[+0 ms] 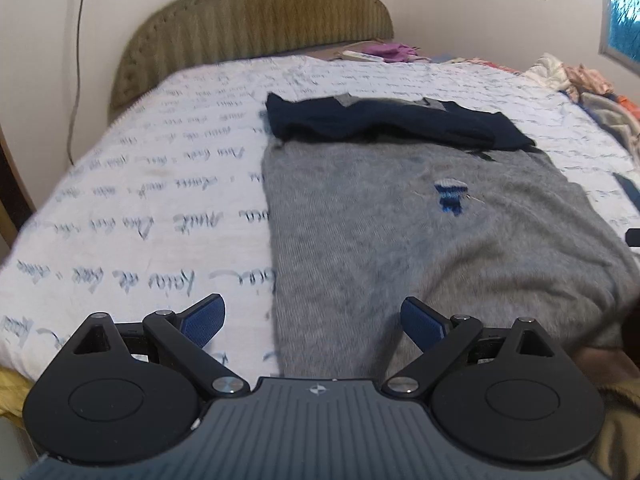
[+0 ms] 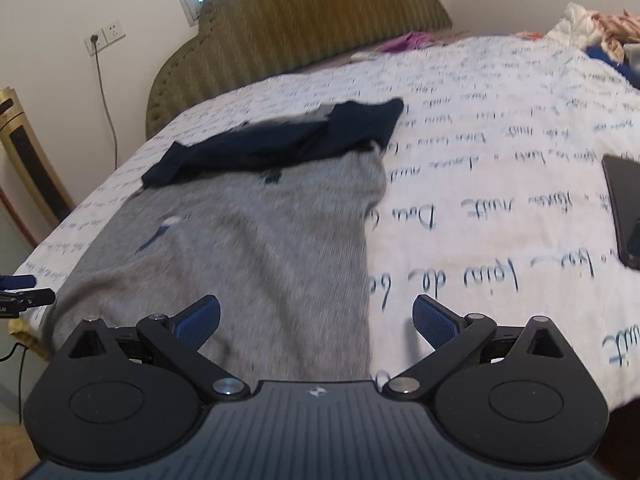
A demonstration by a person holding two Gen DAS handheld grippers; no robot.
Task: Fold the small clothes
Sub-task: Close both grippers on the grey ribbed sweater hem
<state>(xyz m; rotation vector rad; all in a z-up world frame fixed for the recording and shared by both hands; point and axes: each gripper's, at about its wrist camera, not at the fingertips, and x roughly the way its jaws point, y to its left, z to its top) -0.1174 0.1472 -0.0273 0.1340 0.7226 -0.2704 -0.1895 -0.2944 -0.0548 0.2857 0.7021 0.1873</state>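
A bed (image 1: 132,208) fills both views, its printed cover serving as the folding surface. A grey sweater (image 1: 420,248) lies flat at centre frame, navy sleeves (image 1: 384,124) already laid across its upper part, likely a first fold. The left claw (image 1: 314,320) at lower centre straddles the sweater's left edge, spread wide, holding nothing. The right claw (image 2: 316,320) straddles the right edge, equally spread and empty.

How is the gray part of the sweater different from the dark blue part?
The gray part lies spread flat and wide; the dark blue part is folded into a narrow band at the far end. The gray part carries a small blue-and-white patch; the dark blue part looks plain. Both lie on the bedspread.
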